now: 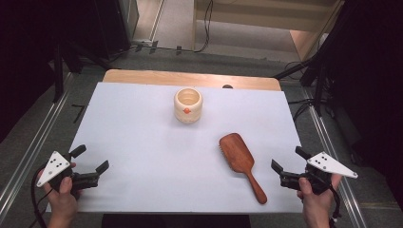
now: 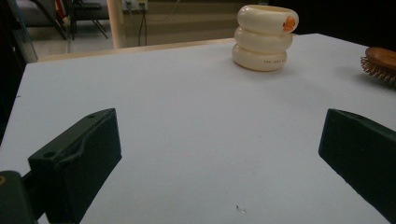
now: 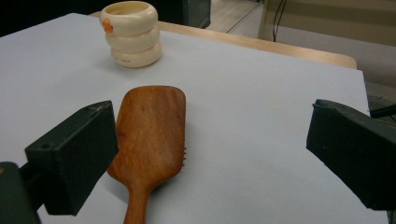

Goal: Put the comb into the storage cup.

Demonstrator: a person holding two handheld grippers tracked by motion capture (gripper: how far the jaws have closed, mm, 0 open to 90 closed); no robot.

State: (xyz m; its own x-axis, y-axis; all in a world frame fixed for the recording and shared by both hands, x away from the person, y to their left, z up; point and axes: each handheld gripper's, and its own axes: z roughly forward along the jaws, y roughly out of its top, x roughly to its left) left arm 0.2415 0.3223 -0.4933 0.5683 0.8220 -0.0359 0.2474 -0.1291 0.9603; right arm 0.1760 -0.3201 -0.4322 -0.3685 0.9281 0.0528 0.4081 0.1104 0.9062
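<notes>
— What did you have on the table just then?

— A cream ribbed cup (image 1: 188, 105) stood upright toward the far middle of the white table (image 1: 142, 142), with a small orange mark on its side. From above I could see into its mouth; the inside looked bare, nothing in it that I could make out.

— And the brush?

— The wooden hairbrush (image 1: 241, 162) lay on the near right part of the table, bristles down and a little to one side, its handle pointing toward my right hand. It sat well apart from the cup.

— Were you holding it?

— No. My right gripper (image 1: 286, 165) hung just beside the handle end, jaws spread wide with nothing between them; in the right gripper view the brush head (image 3: 150, 130) lay nearer the left jaw, untouched.

— The other one?

— My left gripper (image 1: 91, 159) sat at the near left corner, jaws equally wide apart and gripping nothing, only bare table under them.
</notes>
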